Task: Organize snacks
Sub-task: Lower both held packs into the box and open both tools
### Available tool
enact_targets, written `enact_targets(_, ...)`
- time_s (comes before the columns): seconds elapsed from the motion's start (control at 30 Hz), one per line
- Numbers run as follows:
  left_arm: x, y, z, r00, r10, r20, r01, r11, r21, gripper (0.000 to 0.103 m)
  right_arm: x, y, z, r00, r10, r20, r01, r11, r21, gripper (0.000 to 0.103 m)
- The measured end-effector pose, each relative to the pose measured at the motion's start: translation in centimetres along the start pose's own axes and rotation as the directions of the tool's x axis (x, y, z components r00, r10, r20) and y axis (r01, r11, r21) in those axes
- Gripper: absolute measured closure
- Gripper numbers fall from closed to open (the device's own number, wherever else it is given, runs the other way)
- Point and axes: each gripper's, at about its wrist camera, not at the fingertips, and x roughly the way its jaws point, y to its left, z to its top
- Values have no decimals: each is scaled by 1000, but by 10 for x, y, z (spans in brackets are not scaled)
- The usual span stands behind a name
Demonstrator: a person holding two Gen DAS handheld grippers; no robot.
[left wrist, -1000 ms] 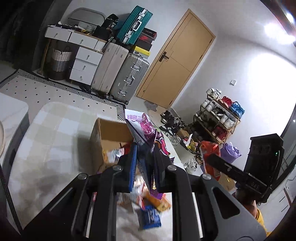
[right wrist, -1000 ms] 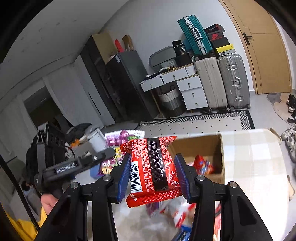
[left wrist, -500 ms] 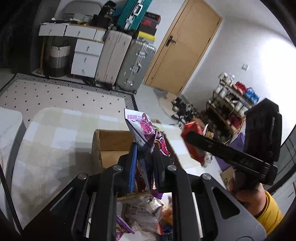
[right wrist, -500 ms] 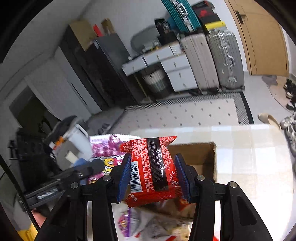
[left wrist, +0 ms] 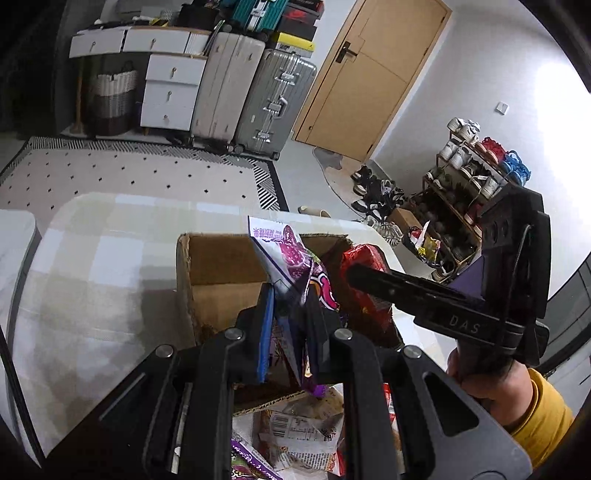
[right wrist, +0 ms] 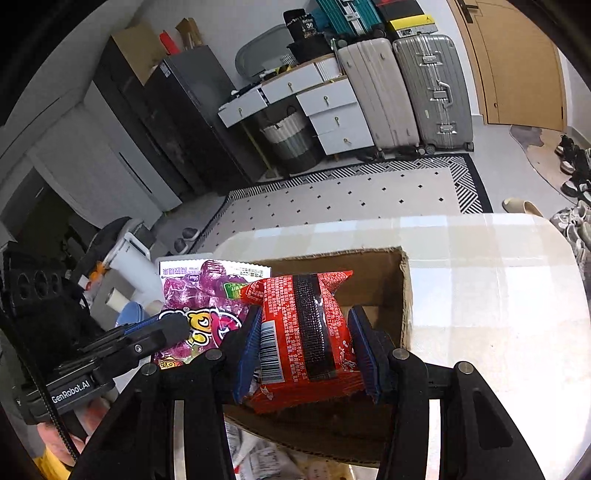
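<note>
Right wrist view, right gripper [right wrist: 308, 347] pinching red crinkled snack packet [right wrist: 303, 332], left gripper [left wrist: 291, 328] clamping purple snack bag [left wrist: 291, 258], cardboard box [right wrist: 384, 288] below

The right tool [left wrist: 365, 280] reads "DAS", the left tool [right wrist: 166, 328] "GenRobot.AI", and a black box [right wrist: 304, 26] "36".

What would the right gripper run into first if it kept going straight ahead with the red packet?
Probably the far inner wall of the cardboard box: the right gripper, shut on the red snack packet, points into its open top. Depth is unclear.
</note>
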Motion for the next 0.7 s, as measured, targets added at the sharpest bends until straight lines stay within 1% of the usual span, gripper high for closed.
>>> enact_targets(0.07, 7, -1, -2, 1000, 0, -8, 0, 1000, 3, 90, 4, 2, -1, 1000, -25, -10, 25, 1000, -12, 56)
enact_targets(0.2, 14, 0, -2, 1000, -10, -11, 10, 1000, -1, 90, 4, 7, -2, 999, -53, -1, 53, 998, -43, 55)
enact_targets(0.27, 18, 2, -1, 1000, -5, -25, 5, 1000, -7, 88, 3, 9, -3, 999, -53, 2, 53, 997, -50, 55)
enact_targets(0.3, 18, 3, -1, 999, 7, -32, -7, 1000, -3, 81, 1, 10, -3, 998, -58, 7, 59, 997, -50, 54)
enact_targets(0.33, 20, 3, 0, 999, 24, -35, -24, 1000, 4, 78, 0, 10, -3, 998, -62, 14, 62, 997, -46, 54)
enact_targets(0.37, 17, 4, -2, 999, 23, -25, -23, 1000, 3, 74, -1, 11, -2, 998, -58, 16, 59, 997, -43, 54)
enact_targets(0.4, 15, 6, -1, 1000, 20, -18, -20, 1000, -1, 65, -2, 11, -2, 998, -63, 18, 63, 997, -42, 54)
enact_targets(0.47, 13, 8, 0, 1000, 23, -14, -23, 1000, -15, 53, -5, 12, -3, 998, -66, 20, 67, 997, -45, 54)
enact_targets(0.63, 0, 9, -1, 1000, 29, 2, -29, 1000, -7, 50, -16, 18, -7, 998, -54, 25, 55, 997, -54, 54)
enact_targets(0.7, -9, 6, -5, 999, 44, 17, -44, 999, 9, 50, -23, 23, -8, 998, -54, 31, 56, 997, -60, 54)
